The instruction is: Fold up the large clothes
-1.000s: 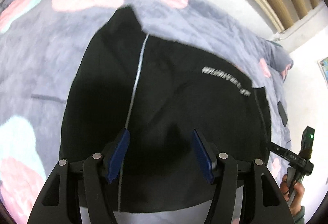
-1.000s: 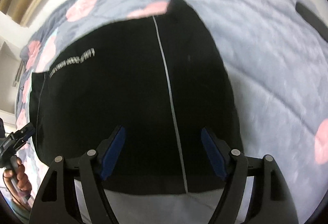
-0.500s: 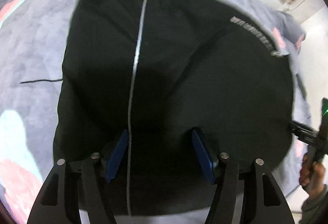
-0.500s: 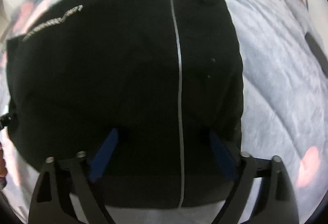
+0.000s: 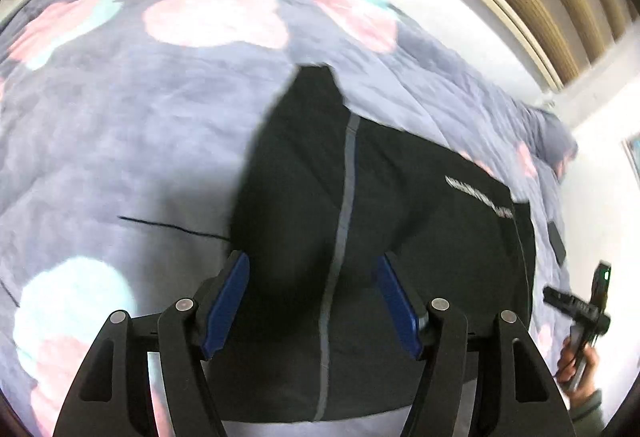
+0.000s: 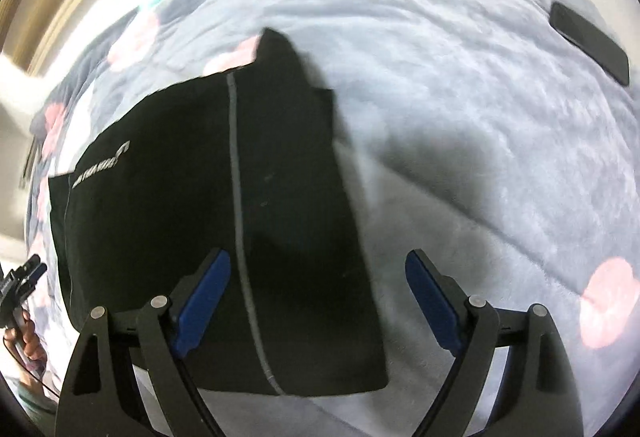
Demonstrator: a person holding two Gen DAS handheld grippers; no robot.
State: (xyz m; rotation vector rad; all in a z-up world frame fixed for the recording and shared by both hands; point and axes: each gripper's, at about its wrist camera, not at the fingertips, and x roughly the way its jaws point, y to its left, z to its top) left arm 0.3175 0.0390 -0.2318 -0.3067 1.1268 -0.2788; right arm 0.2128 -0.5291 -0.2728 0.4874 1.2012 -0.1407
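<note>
Folded black garment (image 5: pixel 400 237) with a grey stripe lies flat on the bed's grey quilt (image 5: pixel 140 117), filling the lower middle of both views. Left tool (image 5: pixel 312 301) hangs above it, blue pads wide, nothing between them. Right tool (image 6: pixel 318 301), which has just been opening, gapes over the garment's right edge, gripping nothing. A phone (image 6: pixel 588 41) lies upper right.

The white lettering (image 5: pixel 480 199) on the black garment (image 5: pixel 400 237) is too smeared to read in either view. Beside the garment's far right edge, the other gripper (image 5: pixel 580 307) and the hand (image 5: pixel 576 369) holding it are blurred and cut by the left wrist view's rim. The garment's near hem (image 6: pixel 304 389) is partly hidden behind black gripper arms. A dark flat object (image 6: pixel 588 41) beyond the garment cannot be identified.
</note>
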